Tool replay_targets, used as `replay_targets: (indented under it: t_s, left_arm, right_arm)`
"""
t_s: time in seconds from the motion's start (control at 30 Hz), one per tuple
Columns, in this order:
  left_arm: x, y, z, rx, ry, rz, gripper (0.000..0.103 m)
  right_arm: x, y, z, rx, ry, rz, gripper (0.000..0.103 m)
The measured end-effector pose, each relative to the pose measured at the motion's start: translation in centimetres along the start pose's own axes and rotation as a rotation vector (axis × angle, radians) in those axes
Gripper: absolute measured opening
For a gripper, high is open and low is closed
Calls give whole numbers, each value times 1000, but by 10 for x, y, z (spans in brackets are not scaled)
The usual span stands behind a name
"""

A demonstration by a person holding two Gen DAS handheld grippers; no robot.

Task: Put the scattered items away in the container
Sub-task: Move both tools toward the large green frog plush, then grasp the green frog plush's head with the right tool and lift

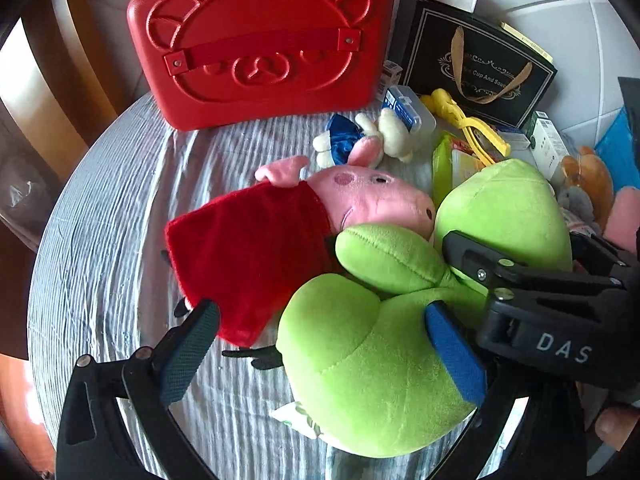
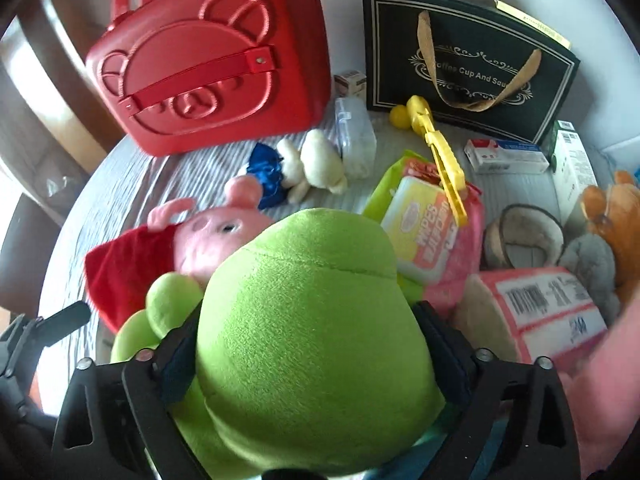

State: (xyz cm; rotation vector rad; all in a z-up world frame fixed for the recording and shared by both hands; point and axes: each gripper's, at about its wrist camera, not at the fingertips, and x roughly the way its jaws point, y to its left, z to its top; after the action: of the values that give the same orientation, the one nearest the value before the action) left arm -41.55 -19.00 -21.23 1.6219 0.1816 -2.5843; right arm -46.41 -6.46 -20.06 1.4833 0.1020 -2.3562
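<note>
Two handheld grippers bear down on a green plush toy lying on a cloth-covered round table, the biggest of the loose items to be tidied. Behind it, at the table's far edge, a red bear-embossed case stands upright and shut, apparently the container, well apart from the toy.

Right gripper straddles the toy's rounded bulk, its jaws spread wide with a pad against either flank; whether they are pressing in or only touching cannot be told. Left gripper is also wide open, one pad touching the toy's lower lobe and the other hanging free over the cloth, gripping nothing. Taking so bulky and soft a toy at two places looks meant to keep it from sagging when lifted.

Pressed against the green toy lies a pink pig plush in a red dress. Farther back, beside a black gift bag, sit a wipes pack, a yellow clip and a small white doll, all still out.
</note>
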Motion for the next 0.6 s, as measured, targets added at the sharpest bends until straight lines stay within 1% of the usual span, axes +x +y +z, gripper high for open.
replay_targets:
  t_s: [0.13,0.27,0.37,0.43,0.53,0.6]
  left_arm:
    - [-17,-3,-30,19,8,-37,103]
    - [-35,-13,-62,60,7,-48,103]
    - [-43,-21,-89,75,27,-47,103]
    - [-44,-27,-109,88,47,-32,103]
    - [-39,-35,-139,114,83,27,103]
    - [-35,-38,-157,122,110,51,103]
  right_arm:
    - [-24,1,-34,8,-8,12,91]
    - [-54,0,-71,13,-30,30,91]
    - [-73,5,-102,-27,-36,25,91]
    - [-79,8,-122,-50,-28,24,92]
    - [-83,11,-156,-73,-2,25,94]
    - [-85,9,-176,-67,7,31,94]
